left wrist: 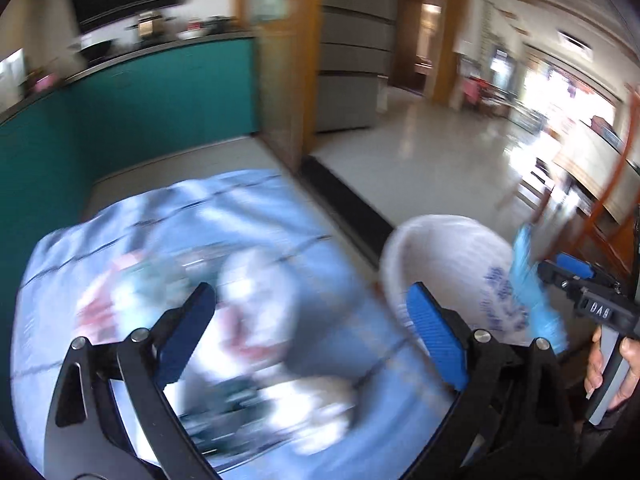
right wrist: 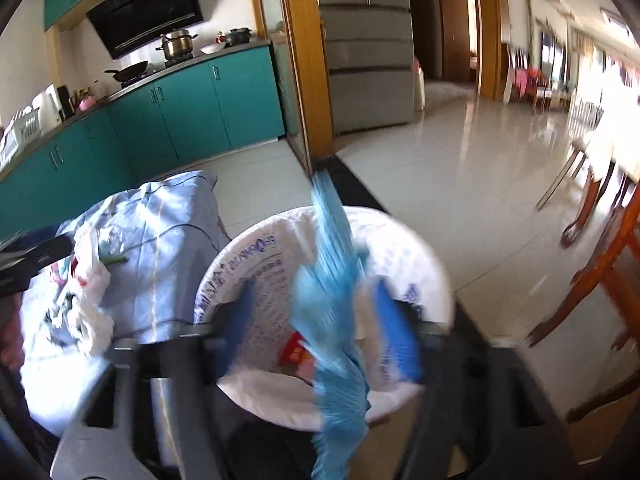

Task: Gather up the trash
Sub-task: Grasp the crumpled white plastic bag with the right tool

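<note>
A white bin lined with a printed white bag (right wrist: 256, 276) stands on the floor; it also shows in the left wrist view (left wrist: 448, 264). A crumpled blue plastic piece (right wrist: 332, 292) hangs between my right gripper's (right wrist: 320, 332) spread fingers, right over the bin mouth; it looks loose, blurred by motion. It also shows beside the right gripper in the left wrist view (left wrist: 532, 292). My left gripper (left wrist: 312, 328) is open and empty above a light blue cloth (left wrist: 280, 216) strewn with white wrappers and scraps (right wrist: 88, 304).
Teal kitchen cabinets (right wrist: 180, 116) run along the left. A wooden door frame (right wrist: 308, 60) and grey fridge (right wrist: 368, 48) stand behind. A wooden table and chair legs (right wrist: 600, 264) are at the right on the glossy tiled floor (right wrist: 460, 168).
</note>
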`<act>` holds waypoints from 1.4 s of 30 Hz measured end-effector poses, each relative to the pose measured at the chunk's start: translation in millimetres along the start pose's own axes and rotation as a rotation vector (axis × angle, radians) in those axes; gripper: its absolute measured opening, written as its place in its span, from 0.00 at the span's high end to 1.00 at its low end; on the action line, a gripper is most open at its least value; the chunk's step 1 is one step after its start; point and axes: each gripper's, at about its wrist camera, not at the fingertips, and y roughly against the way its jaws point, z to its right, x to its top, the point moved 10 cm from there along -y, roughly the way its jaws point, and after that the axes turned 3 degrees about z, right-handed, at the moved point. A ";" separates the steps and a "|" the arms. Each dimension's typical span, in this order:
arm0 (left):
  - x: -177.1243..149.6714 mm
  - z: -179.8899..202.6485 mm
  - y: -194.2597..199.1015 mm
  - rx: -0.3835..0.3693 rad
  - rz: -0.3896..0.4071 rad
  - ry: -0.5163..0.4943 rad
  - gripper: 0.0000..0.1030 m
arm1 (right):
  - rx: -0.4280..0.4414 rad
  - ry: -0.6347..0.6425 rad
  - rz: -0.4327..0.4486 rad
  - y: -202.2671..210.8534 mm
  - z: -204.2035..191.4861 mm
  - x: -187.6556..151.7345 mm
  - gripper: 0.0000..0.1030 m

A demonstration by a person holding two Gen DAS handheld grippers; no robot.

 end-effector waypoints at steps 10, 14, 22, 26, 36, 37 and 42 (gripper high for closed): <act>-62.9 -112.0 48.8 0.165 -0.072 0.124 0.07 | 0.363 0.352 -0.102 -26.0 -200.6 -57.5 0.31; -77.3 -119.1 62.1 0.181 -0.084 0.090 0.07 | 0.441 0.454 -0.167 -43.6 -255.9 -82.6 0.31; -81.1 -107.7 61.6 0.118 -0.082 0.078 0.07 | 0.469 0.477 -0.235 -48.6 -268.1 -98.6 0.71; -83.9 -88.6 45.5 0.061 -0.106 0.067 0.07 | 0.442 0.448 -0.214 -28.9 -242.0 -96.1 0.75; -87.5 -38.2 0.1 -0.027 -0.174 0.001 0.07 | 0.328 0.359 -0.226 -19.9 -182.9 -100.0 0.53; -89.3 -36.4 -2.5 -0.028 -0.181 -0.003 0.07 | 0.325 0.354 -0.226 -20.1 -181.7 -100.1 0.50; -101.3 -38.5 -14.4 -0.002 -0.228 -0.007 0.08 | 0.305 0.359 -0.219 -22.4 -179.0 -99.7 0.39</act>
